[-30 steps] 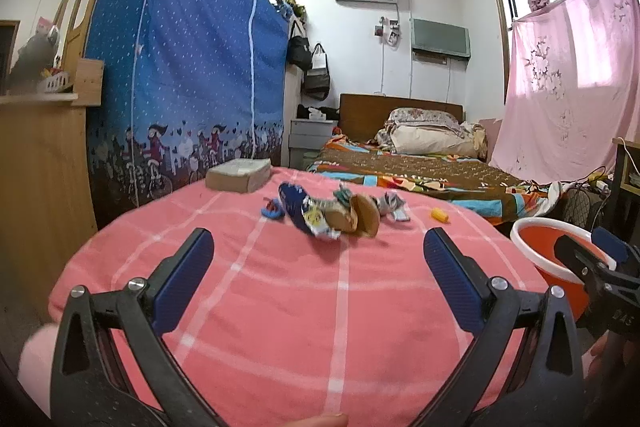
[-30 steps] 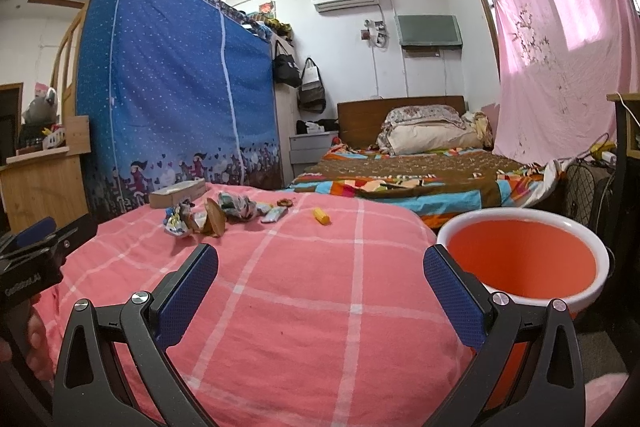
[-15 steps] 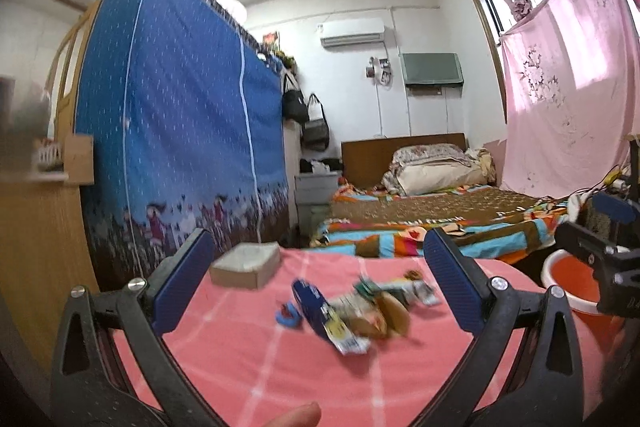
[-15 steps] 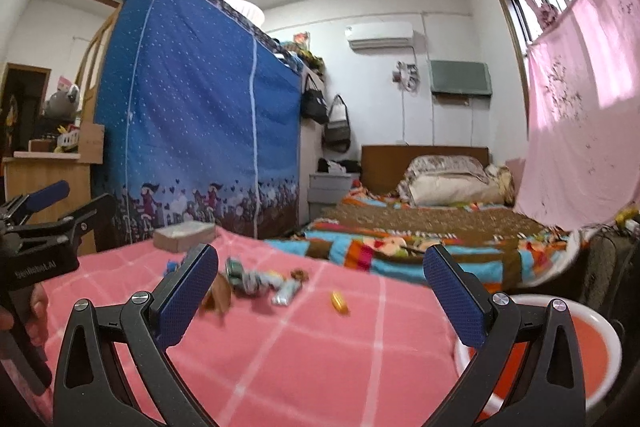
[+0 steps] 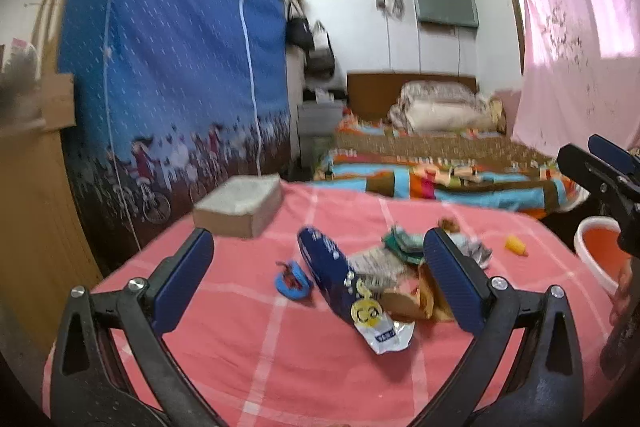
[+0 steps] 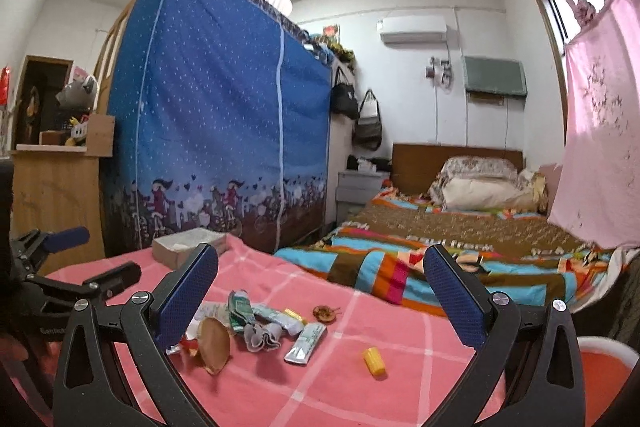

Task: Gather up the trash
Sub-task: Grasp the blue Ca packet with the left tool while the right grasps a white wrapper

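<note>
A pile of trash lies on the pink checked table cover (image 5: 248, 347): a blue snack bag (image 5: 332, 279), a small blue wrapper (image 5: 291, 277), a brown husk (image 6: 215, 345), foil wrappers (image 6: 306, 343) and a yellow cap (image 6: 374, 359). My left gripper (image 5: 316, 287) is open and empty, its fingers either side of the blue bag. My right gripper (image 6: 318, 299) is open and empty, above the wrappers. An orange basin with a white rim (image 5: 596, 255) stands at the right; it also shows in the right wrist view (image 6: 600, 363).
A tissue box (image 5: 240, 205) sits at the table's far left corner. A blue fabric wardrobe (image 6: 224, 131) stands behind the table. A bed with a striped blanket (image 6: 440, 259) lies beyond. A wooden cabinet (image 6: 52, 203) is at the left.
Both grippers have moved forward over the table toward the trash pile, which now looks larger and closer. Both stay open and empty.
</note>
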Available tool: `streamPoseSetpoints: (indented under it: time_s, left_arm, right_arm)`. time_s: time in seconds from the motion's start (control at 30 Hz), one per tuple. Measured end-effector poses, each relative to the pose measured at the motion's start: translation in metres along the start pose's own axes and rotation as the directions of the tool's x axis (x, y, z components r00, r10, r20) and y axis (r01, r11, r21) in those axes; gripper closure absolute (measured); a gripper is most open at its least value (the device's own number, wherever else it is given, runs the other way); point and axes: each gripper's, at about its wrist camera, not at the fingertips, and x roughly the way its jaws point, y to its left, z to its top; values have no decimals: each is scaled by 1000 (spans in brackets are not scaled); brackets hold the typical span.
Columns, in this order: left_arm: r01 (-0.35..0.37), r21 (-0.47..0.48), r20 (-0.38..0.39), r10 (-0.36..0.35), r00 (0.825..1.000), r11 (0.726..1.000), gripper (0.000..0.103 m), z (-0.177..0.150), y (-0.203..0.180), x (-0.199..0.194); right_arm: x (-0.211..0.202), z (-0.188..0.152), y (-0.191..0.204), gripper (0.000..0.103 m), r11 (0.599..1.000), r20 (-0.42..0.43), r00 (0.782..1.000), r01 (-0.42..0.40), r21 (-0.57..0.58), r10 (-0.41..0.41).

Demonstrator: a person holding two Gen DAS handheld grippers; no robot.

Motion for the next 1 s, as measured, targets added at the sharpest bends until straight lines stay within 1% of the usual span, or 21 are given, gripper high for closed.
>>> streamPoseSetpoints:
  time_s: [0.13, 0.2, 0.23, 0.27, 0.3, 0.33, 0.37, 0.5, 0.53, 0.57, 0.6, 0.63, 0.67, 0.7, 0.77, 0.9, 1.0]
  left_arm:
    - [7, 3, -68, -7, 998, 1000, 0, -1, -2, 14]
    - [5, 8, -102, -4, 995, 1000, 0, -2, -4, 20]
    - [10, 8, -122, -9, 992, 1000, 0, -2, -4, 23]
    - [20, 5, -153, -19, 988, 1000, 0, -2, -5, 28]
    - [32, 1, -177, -31, 984, 999, 0, -3, -5, 31]
    - [39, -4, -191, -39, 981, 999, 0, -3, -4, 34]
    - [47, -12, -205, -48, 978, 999, 0, -4, -3, 38]
    - [80, -53, -245, -90, 965, 995, 0, -6, 2, 42]
    - [85, -61, -252, -97, 963, 995, 0, -6, 3, 44]
    - [93, -72, -264, -108, 958, 993, 2, -6, 4, 45]
    - [104, -88, -282, -125, 951, 991, 5, -8, 5, 48]
    - [112, -97, -290, -136, 947, 989, 8, -9, 5, 49]
    - [122, -110, -304, -150, 941, 986, 14, -11, 6, 51]
    - [139, -126, -321, -173, 931, 982, 17, -12, 7, 53]
    - [151, -144, -337, -192, 922, 978, 28, -14, 7, 55]
    - [176, -195, -368, -238, 899, 965, 41, -18, 8, 57]
    - [197, -218, -381, -269, 884, 956, 60, -19, 6, 58]
  right_arm:
    - [16, -11, -7, 0, 998, -85, 996, -30, 52, 34]
    - [27, -18, -7, 1, 996, -152, 986, -61, 60, 69]
    - [34, -22, -5, 2, 996, -197, 977, -74, 58, 84]
    - [40, -27, -2, 9, 994, -229, 968, -87, 60, 98]
    - [45, -30, 0, 13, 993, -252, 961, -101, 65, 114]
    - [48, -33, 2, 22, 991, -273, 953, -113, 70, 128]
    - [52, -34, 4, 27, 990, -295, 945, -124, 70, 139]
    - [59, -37, 10, 34, 987, -336, 928, -142, 72, 158]
    - [61, -39, 11, 38, 986, -353, 921, -146, 75, 163]
    - [65, -40, 11, 43, 986, -371, 913, -148, 80, 167]
    - [70, -40, 11, 46, 985, -387, 906, -150, 82, 170]
    - [74, -42, 12, 50, 984, -406, 897, -152, 88, 175]
    - [76, -43, 13, 53, 984, -417, 891, -155, 92, 179]
    - [79, -45, 13, 54, 983, -432, 884, -155, 95, 181]
    - [83, -47, 14, 57, 982, -454, 871, -159, 103, 189]
    - [89, -52, 16, 63, 977, -481, 850, -175, 125, 214]
    - [94, -55, 17, 70, 971, -499, 834, -187, 148, 237]
